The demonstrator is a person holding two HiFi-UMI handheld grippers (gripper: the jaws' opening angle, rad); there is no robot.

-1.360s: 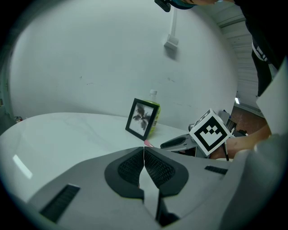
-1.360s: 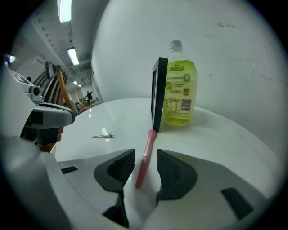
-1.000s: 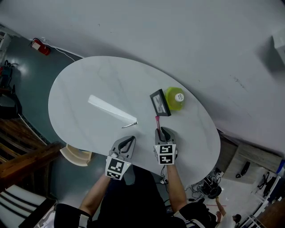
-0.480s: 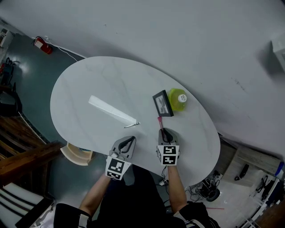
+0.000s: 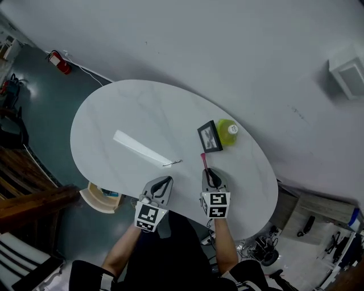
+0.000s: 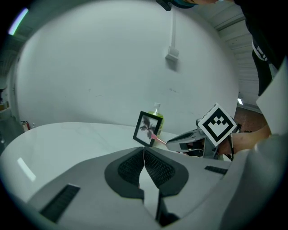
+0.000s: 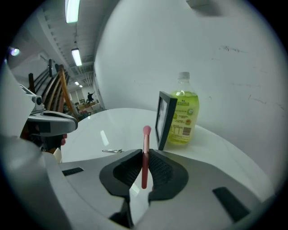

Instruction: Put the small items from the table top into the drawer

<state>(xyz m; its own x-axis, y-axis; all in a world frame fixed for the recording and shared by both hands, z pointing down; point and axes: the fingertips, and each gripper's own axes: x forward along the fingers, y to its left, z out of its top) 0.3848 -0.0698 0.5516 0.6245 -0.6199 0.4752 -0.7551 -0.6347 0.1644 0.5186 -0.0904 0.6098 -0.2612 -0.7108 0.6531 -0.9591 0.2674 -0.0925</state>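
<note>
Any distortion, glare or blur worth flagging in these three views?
Head view: sharp and evenly lit, with mild wide-angle stretch toward the edges. Left gripper view: heavy fisheye, black corners, a pale reflection on the table. Right gripper view: same fisheye; ceiling lights blown out, pink stick crisp.

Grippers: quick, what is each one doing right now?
Left gripper: shut, nothing between its jaws.
Right gripper: jaws just closed, shut on the pink stick.

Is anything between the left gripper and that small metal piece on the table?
Nothing visible. Only bare table top lies between the left gripper and the metal piece; the white strip ends beside it.
</note>
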